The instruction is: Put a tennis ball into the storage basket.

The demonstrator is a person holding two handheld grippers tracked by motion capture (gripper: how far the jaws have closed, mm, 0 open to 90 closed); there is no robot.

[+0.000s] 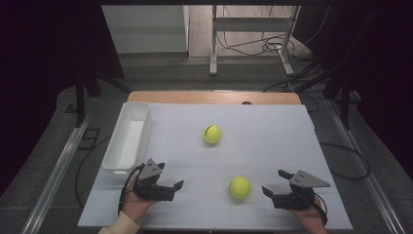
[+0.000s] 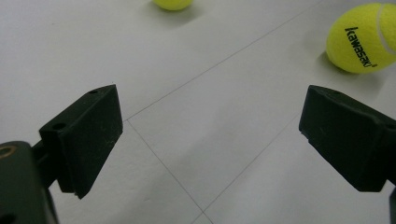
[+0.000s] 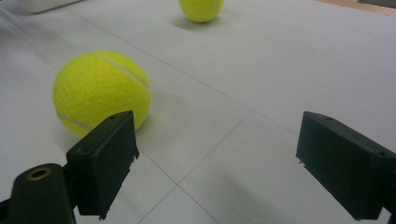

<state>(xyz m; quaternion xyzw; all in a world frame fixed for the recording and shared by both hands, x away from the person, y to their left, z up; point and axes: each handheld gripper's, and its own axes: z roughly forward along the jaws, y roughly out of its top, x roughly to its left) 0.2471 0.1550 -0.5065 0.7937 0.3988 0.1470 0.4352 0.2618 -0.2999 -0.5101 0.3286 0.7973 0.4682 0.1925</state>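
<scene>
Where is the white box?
In the high view the white box sits along the left edge of the table, just beyond the left gripper and left of the far tennis ball.

I see two yellow tennis balls on white desk [image 1: 272, 131], well apart: near ball [image 1: 240, 187] at front, black lettering on side; far ball [image 1: 212, 134] mid-desk, dark mark showing.
</scene>
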